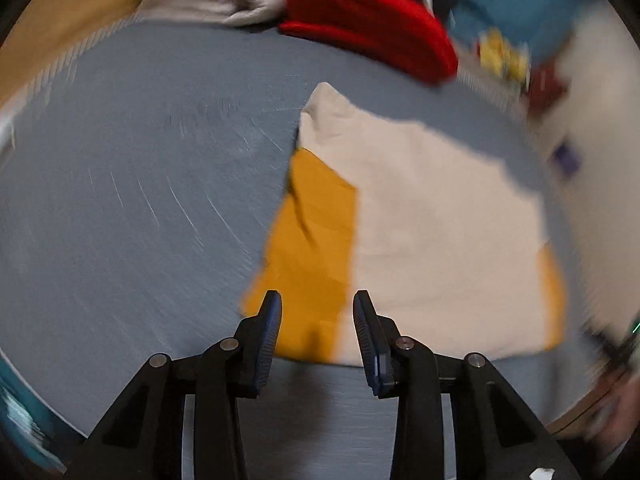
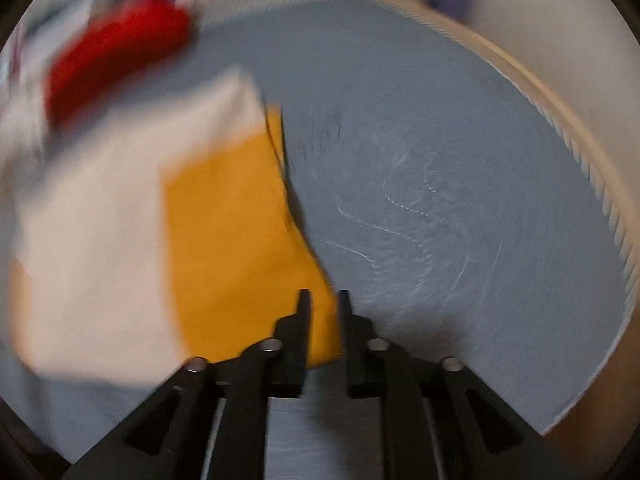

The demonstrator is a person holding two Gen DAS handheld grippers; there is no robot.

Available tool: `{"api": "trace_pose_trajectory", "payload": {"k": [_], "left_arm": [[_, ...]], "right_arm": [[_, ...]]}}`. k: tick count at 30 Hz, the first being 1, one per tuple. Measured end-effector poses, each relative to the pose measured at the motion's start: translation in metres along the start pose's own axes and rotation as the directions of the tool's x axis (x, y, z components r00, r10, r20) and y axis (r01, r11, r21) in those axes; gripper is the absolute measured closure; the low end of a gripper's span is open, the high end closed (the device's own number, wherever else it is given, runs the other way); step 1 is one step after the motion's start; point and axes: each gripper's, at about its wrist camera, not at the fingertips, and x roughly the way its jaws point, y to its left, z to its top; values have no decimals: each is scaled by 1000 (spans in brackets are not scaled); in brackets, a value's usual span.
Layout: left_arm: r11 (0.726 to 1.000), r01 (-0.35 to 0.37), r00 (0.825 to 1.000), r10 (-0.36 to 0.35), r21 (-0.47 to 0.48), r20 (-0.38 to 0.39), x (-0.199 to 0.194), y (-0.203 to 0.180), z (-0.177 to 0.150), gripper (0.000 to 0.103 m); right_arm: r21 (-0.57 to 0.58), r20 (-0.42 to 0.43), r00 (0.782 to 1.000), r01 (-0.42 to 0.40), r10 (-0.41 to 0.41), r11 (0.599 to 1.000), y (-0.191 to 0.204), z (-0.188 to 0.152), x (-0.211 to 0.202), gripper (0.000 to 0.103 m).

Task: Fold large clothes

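one folded cream-and-mustard garment (image 1: pixel 420 240), one red garment (image 1: pixel 372 24), one grey mat (image 1: pixel 140 200), two grippers.

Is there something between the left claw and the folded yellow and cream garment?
Nothing visible. The left claw stands open just above the near edge of the yellow and cream garment on the grey mat, with only air between.

Bare grey mat (image 1: pixel 140 200); clothes pile (image 1: pixel 360 20) behind
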Motion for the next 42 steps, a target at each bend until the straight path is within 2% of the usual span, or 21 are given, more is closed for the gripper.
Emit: {"api": "trace_pose_trajectory", "payload": {"k": [1,3,5,7,10,13,16,22,23,25,26,27,28,29,30,34,37,42], "left_arm": [[998,33,999,-33,-49,0,0,6,-10,70],[983,89,995,-94,-161,-22,15,17,-22,70],[956,130,987,-149,-263,-53,40,9,-37,70],[937,146,981,-178,-318,-75,53,10,-45,70],[910,162,975,-207,-380,-79,70,18,-50,60],[867,163,975,-215,-471,-58,78,39,-52,57],[817,209,969,-246,-537,3,88,48,-44,57],[793,241,967,-243,-560,73,99,50,-28,57],[791,245,967,-241,-560,83,99,49,-27,57],[795,246,968,-235,-555,91,99,52,-30,58],[802,242,969,-231,-547,90,99,50,-30,59],[811,231,972,-220,-537,86,100,49,-28,67],[820,222,974,-210,-527,83,97,52,-34,76],[826,221,974,-210,-519,81,97,51,-33,87],[833,220,975,-202,-507,89,94,48,-31,93],[875,217,976,-180,-433,126,64,32,-24,97],[897,208,976,-163,-390,144,27,24,-20,100],[925,129,989,-94,-358,112,-27,31,-34,100]], "right_arm": [[92,21,997,-71,69,993,-7,-8,-9,49],[194,47,988,-153,147,969,-9,-20,-17,43],[226,61,983,-183,174,957,-5,-42,-16,43],[242,24,982,-188,187,952,-6,-52,5,43],[291,-7,978,-199,210,936,-15,-60,28,43],[359,-37,971,-207,236,910,-26,-59,52,43],[399,-80,961,-211,263,892,-30,-56,81,43],[416,-72,975,-163,211,895,-30,-57,93,44],[412,-66,979,-152,195,899,-27,-56,93,45],[408,-55,983,-140,177,902,-25,-54,93,64],[414,-56,984,-134,171,901,-25,-52,96,70],[420,-55,984,-133,172,898,-26,-52,95,83],[431,-53,983,-135,175,892,-28,-51,97,88],[438,-50,983,-140,179,888,-28,-49,98,90],[437,-46,983,-143,180,888,-28,-48,98,93],[387,-10,990,-127,142,913,-17,-41,81,98],[303,1,997,-71,74,950,-4,-34,50,100],[200,39,998,-56,50,978,16,-34,-5,100]]}}
